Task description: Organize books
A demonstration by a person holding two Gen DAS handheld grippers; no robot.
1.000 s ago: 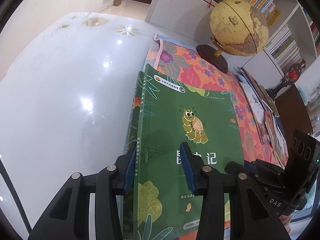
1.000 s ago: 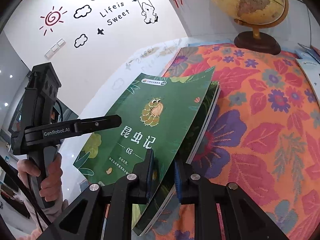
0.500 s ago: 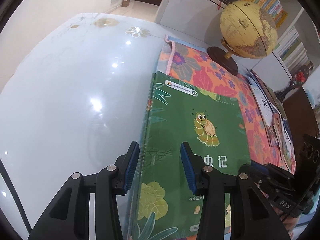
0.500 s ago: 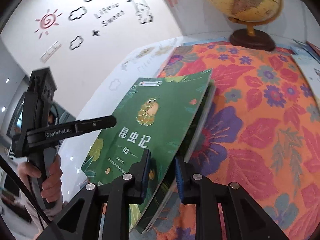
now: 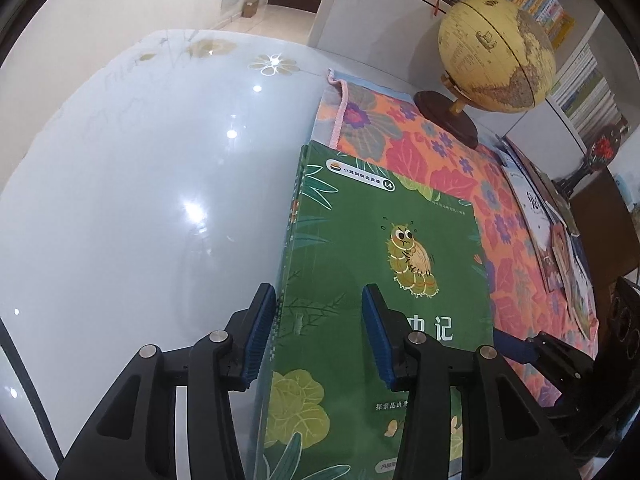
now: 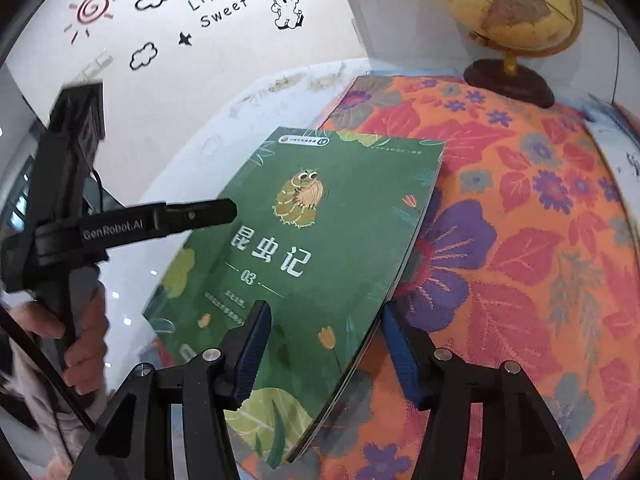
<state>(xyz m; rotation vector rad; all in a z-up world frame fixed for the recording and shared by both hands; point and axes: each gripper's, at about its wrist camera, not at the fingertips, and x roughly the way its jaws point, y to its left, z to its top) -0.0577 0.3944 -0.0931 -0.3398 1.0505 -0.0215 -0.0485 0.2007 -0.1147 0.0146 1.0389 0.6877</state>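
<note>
The green book (image 6: 320,248), caterpillar on its cover, lies flat with its spine side on the glossy white table (image 5: 140,200) and its page edge over the flowered cloth (image 6: 520,260). It seems to rest on another green book beneath, though only edges of that one show. The right gripper (image 6: 324,348) has just been opening: its jaws now stand wide on either side of the book's near corner, blue pads clear of it, so it is released. The left gripper (image 5: 318,336) straddles the spine edge, jaws parted around the cover; whether the pads actually press is hard to judge from here. A yellow globe (image 5: 496,52) stands at the cloth's far end. More books (image 5: 560,240) lie along the cloth's right side, and bookshelves (image 5: 580,64) behind hold packed rows.
</note>
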